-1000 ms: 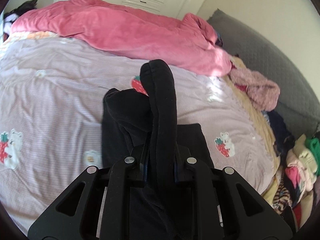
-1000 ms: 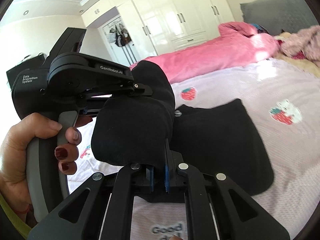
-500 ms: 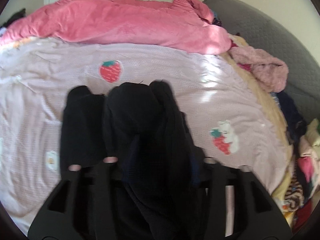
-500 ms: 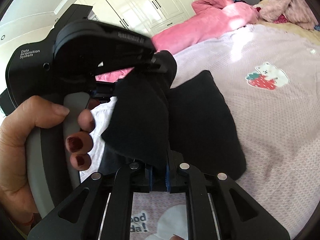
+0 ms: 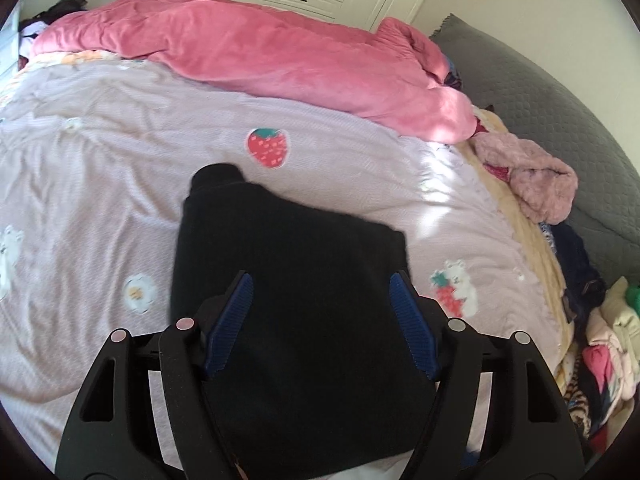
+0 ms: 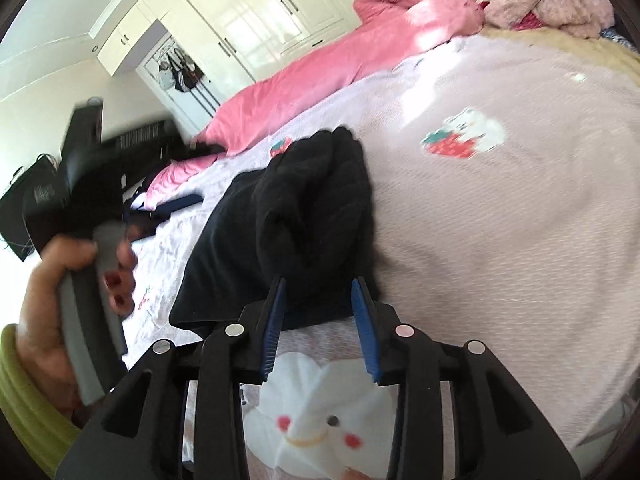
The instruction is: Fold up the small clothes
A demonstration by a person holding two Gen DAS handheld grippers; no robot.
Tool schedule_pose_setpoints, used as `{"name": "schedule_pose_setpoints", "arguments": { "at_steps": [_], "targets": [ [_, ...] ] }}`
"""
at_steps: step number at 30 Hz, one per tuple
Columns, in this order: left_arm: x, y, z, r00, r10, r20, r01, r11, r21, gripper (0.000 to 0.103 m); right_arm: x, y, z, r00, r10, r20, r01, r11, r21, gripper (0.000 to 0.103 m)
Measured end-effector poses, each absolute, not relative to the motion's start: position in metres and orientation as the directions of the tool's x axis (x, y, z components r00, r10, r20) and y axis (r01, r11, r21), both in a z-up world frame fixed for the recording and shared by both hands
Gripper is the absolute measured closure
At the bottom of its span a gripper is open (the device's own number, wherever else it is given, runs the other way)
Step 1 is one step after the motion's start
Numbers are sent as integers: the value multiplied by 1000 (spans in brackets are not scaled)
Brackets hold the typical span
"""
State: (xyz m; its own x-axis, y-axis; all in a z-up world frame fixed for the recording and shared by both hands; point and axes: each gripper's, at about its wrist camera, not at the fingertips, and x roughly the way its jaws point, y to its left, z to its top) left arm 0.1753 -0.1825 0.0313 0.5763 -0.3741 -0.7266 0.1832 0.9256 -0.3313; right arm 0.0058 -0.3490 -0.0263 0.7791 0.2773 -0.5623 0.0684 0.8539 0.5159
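Black knit fabric, the small black garment (image 5: 288,280), lies folded on the pale pink bedspread (image 5: 100,200) in the left wrist view, near edge under my left gripper (image 5: 320,308). Its jaws have just been opening and now stand wide; the blue pads (image 5: 230,320) flank the cloth without pressing it, so nothing is gripped. A strawberry print (image 5: 267,147) sits just beyond the garment's far corner; a pink quilt (image 5: 260,56) runs across the far side, and a heap of mixed clothes (image 5: 600,344) lies at the right edge. Right wrist view: same garment (image 6: 288,224), bunched higher at its far end, just ahead of my right gripper (image 6: 320,312). Those jaws have just been opening too, and stand partly apart; cloth reaches the gap between the pads (image 6: 276,320), but they do not clamp it. At left, my left hand (image 6: 52,300) holds the other gripper's grey handle, blurred.
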Motion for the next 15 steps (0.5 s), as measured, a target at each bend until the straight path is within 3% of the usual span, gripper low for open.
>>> {"name": "schedule_pose_setpoints", "arguments": {
  "at_steps": [6,15],
  "targets": [
    [154,-176,30,607,-307,-733,224,951,-212,40,10,-373,2,813,235,-532,76,864,498,58],
    [140,-172,35,649,-259,-716,293,953,-79,34,69,-365,35,783,232,-577,44,905,424,53]
  ]
}}
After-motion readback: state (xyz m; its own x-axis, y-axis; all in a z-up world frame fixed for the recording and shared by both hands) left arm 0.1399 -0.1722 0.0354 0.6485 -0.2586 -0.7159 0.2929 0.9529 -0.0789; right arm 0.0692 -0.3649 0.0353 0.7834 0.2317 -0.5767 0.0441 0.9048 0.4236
